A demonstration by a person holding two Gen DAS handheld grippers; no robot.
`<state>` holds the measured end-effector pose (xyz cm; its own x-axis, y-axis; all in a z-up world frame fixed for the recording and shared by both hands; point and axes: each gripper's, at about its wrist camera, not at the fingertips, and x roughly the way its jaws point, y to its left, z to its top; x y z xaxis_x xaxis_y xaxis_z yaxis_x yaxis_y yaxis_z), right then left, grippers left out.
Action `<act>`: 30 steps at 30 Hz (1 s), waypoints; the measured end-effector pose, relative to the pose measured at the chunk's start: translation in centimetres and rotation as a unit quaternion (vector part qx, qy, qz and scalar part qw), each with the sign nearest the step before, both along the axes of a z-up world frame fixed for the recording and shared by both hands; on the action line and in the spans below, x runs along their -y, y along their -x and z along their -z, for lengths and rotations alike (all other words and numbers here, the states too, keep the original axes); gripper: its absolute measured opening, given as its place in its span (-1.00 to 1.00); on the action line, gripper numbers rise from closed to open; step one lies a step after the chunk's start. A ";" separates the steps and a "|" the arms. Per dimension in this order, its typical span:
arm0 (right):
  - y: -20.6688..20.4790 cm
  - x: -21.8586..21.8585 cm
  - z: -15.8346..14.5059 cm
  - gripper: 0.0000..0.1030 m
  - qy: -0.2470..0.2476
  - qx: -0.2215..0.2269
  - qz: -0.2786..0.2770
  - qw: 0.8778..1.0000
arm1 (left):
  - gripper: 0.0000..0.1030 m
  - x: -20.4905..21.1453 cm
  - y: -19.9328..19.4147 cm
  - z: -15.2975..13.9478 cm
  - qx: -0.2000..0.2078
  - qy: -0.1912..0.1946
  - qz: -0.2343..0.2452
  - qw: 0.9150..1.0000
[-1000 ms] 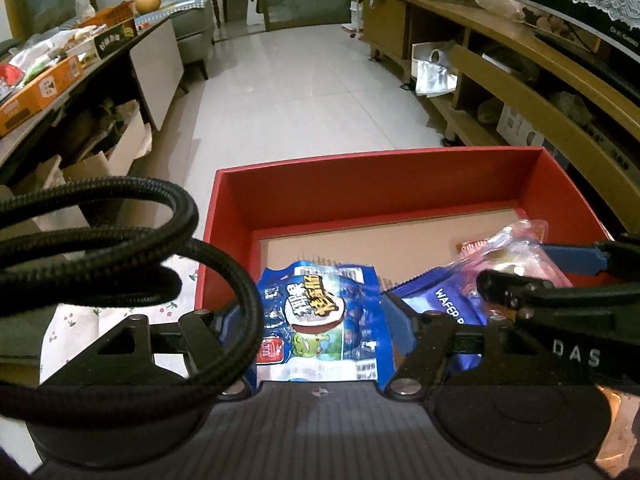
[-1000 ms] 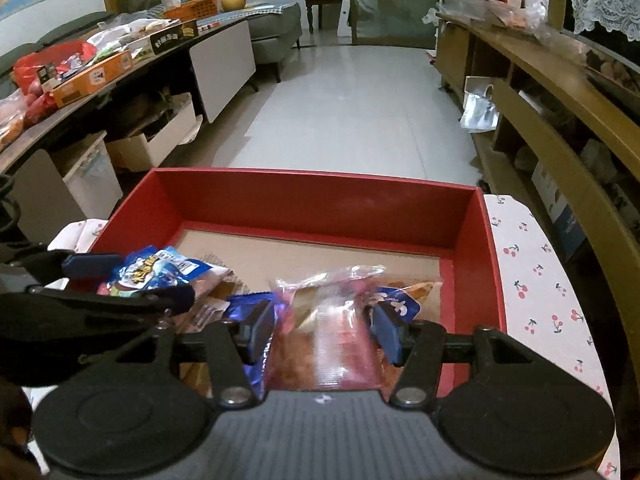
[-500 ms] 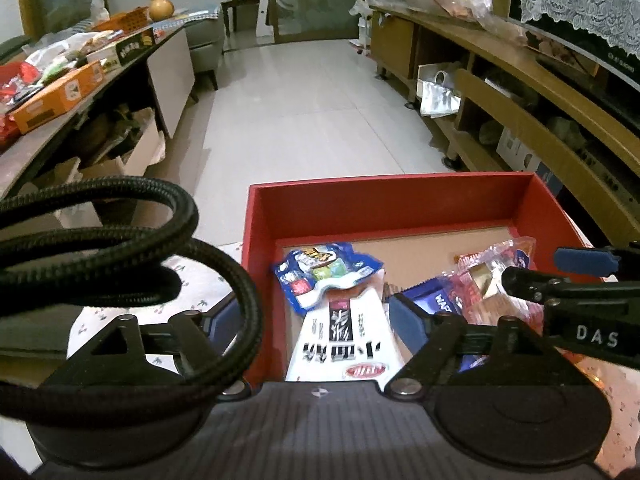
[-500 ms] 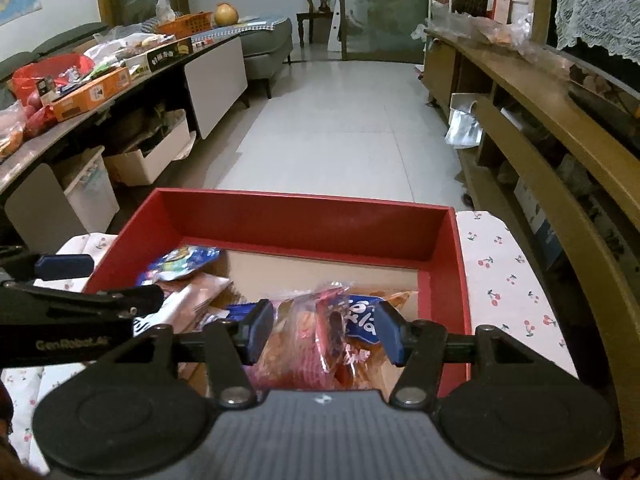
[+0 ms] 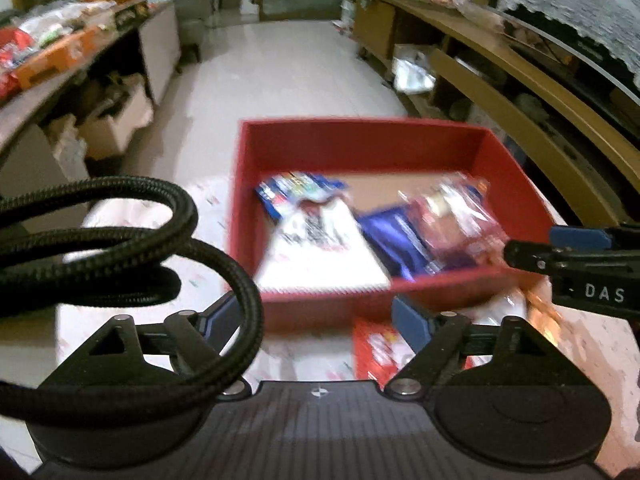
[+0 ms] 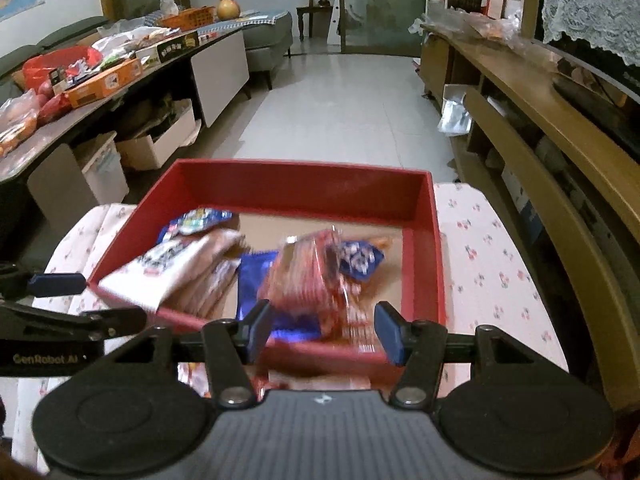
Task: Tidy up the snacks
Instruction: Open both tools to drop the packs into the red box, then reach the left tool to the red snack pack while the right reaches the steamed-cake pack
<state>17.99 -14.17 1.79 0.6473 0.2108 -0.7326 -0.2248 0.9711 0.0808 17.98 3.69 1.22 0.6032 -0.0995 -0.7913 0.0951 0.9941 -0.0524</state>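
Note:
A red box [image 5: 360, 140] [image 6: 304, 184] stands on a cherry-print tablecloth [image 6: 480, 256]. In it lie a blue snack pack [image 5: 296, 190] [image 6: 196, 220], a white pack with black lettering [image 5: 320, 248] [image 6: 172, 264], a dark blue wafer pack [image 5: 396, 236] [image 6: 256, 280] and a clear red-pink bag [image 5: 452, 224] [image 6: 316, 276]. My left gripper [image 5: 316, 320] is open and empty, pulled back before the box's near wall. My right gripper [image 6: 322, 330] is open and empty at the near wall, just behind the red-pink bag. A red pack [image 5: 376, 352] lies on the cloth by the left gripper.
A black cable loop [image 5: 120, 248] hangs at the left of the left wrist view. A long counter with snacks and boxes [image 6: 100, 76] runs along the left. Wooden shelving [image 6: 540, 128] runs along the right. White tiled floor [image 6: 344, 108] lies beyond the table.
The left gripper let go of the blue pack, and the right let go of the red-pink bag; both packs now lie in the box. Both grippers have drawn back toward me.

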 end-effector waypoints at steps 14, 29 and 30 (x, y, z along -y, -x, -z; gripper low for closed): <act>3.3 4.6 0.7 0.44 -0.015 -0.030 0.035 0.999 | 0.66 4.8 -2.0 5.0 -0.042 0.007 0.050 0.998; 3.8 6.1 0.1 0.45 -0.040 -0.037 0.034 0.998 | 0.72 6.9 7.1 3.2 -0.062 -0.082 0.228 0.968; 3.8 6.0 0.2 0.45 -0.042 -0.039 0.032 0.998 | 0.74 7.2 6.5 2.8 -0.046 -0.097 0.242 0.964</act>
